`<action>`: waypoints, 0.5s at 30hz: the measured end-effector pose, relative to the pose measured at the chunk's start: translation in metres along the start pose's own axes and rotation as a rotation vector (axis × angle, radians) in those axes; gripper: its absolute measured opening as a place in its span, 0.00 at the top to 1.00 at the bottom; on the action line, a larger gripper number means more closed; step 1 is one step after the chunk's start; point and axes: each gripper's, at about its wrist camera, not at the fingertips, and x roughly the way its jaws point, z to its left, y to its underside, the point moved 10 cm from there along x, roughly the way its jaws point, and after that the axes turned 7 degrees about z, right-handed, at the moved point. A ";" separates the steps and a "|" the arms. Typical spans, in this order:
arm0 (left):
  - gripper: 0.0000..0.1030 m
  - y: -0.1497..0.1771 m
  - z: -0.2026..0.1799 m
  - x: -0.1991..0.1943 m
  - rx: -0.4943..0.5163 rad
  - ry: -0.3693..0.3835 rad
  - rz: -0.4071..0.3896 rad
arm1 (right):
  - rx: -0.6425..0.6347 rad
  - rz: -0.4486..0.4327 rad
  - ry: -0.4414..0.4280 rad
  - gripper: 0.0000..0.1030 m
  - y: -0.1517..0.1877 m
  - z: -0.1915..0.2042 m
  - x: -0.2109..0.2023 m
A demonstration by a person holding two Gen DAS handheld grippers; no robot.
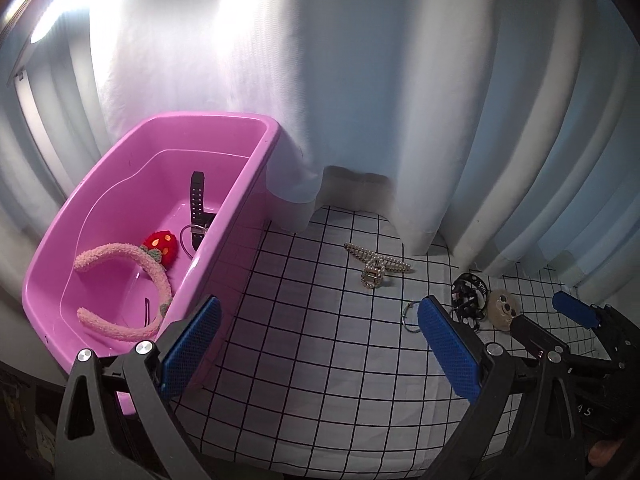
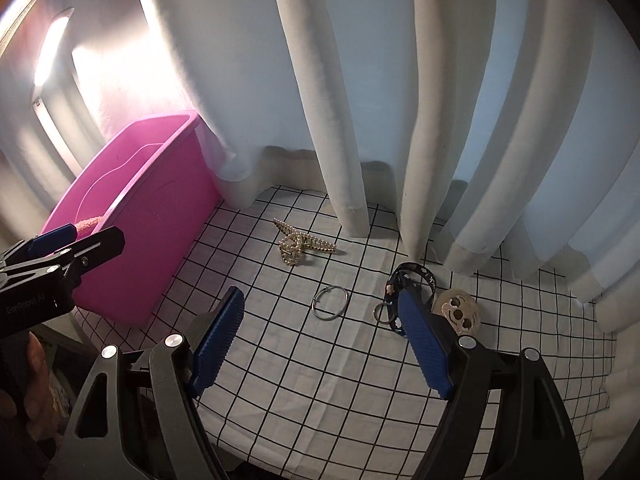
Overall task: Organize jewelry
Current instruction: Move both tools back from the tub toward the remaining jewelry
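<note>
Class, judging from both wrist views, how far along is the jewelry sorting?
Done: the fuzzy headband and black watch strap lie in the pink bin. In hand: nothing; the left hand-held gripper and right hand-held gripper are open. Left on the grid cloth: pearl hair claw, metal ring, black strap, round charm.

grid cloth (image 2: 320, 380) | on it: pink bin (image 2: 160, 216), pearl claw clip (image 2: 302, 245), ring (image 2: 330, 303), lanyard (image 2: 412, 276)

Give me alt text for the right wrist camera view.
Open right gripper hovers over a black-grid white cloth holding a metal ring, pearl hair claw, dark lanyard and round face charm. Pink bin sits left.
</note>
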 end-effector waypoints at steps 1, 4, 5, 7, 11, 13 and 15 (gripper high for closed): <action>0.06 0.001 -0.006 0.002 0.010 0.002 0.004 | 0.012 0.004 0.002 0.26 0.005 -0.007 0.001; 0.06 0.004 -0.023 0.010 0.041 0.011 0.014 | 0.055 0.010 0.005 0.26 0.018 -0.025 0.002; 0.06 0.006 -0.029 0.012 0.049 0.014 0.018 | 0.068 0.012 0.007 0.26 0.021 -0.030 0.003; 0.06 0.008 -0.040 0.018 0.062 0.024 0.029 | 0.091 0.016 0.015 0.26 0.030 -0.043 0.003; 0.06 0.016 -0.056 0.029 0.076 0.019 0.041 | 0.132 0.030 0.045 0.26 0.050 -0.068 0.005; 0.06 0.021 -0.063 0.036 0.082 0.020 0.048 | 0.158 0.040 0.057 0.26 0.060 -0.081 0.011; 0.06 0.026 -0.067 0.044 0.088 0.018 0.057 | 0.185 0.053 0.055 0.26 0.068 -0.092 0.017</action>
